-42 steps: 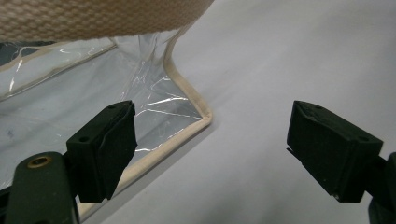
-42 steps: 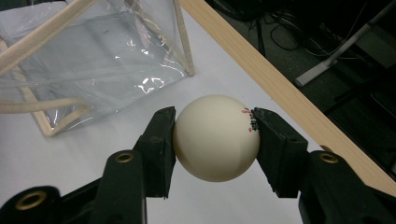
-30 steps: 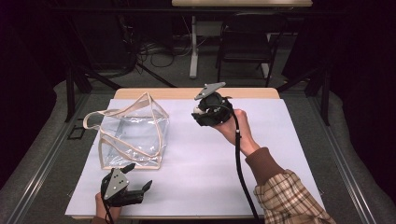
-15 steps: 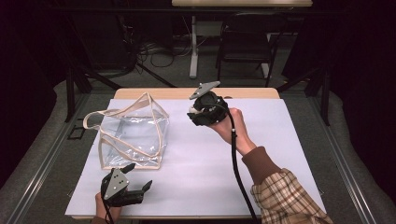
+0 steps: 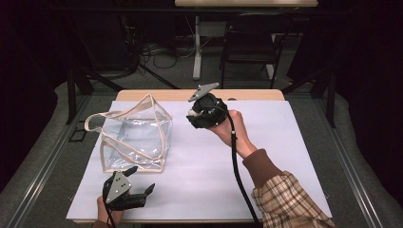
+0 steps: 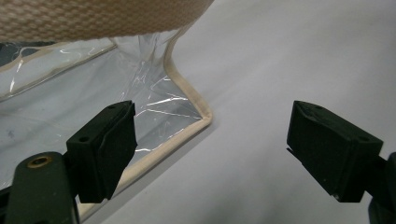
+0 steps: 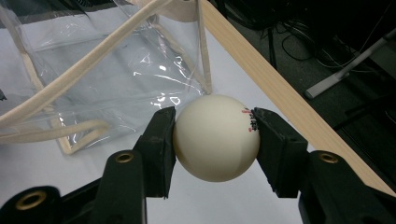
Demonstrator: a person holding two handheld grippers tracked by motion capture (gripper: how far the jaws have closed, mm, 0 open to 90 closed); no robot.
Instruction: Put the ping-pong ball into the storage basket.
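A clear plastic bag point(image 5: 135, 137) with beige trim and straps stands on the left half of the white table point(image 5: 285, 142). My right gripper point(image 5: 196, 114) is held above the table just right of the bag, shut on a white ball point(image 7: 217, 136) with small red print. The bag point(image 7: 116, 79) lies close ahead of that ball. My left gripper point(image 5: 145, 191) rests low at the table's front left, open, nothing between its jaws. Its jaws face the bag's near corner point(image 6: 198, 116), and a beige strap point(image 6: 93, 18) crosses overhead.
A wooden edge point(image 5: 199, 95) runs along the table's far side. Beyond it stand a chair point(image 5: 247, 52) and a table leg point(image 5: 196, 47) among floor cables. The white surface to the right of my right hand is bare.
My right gripper with the ball has moved slightly left, toward the bag. The left gripper has stayed in place.
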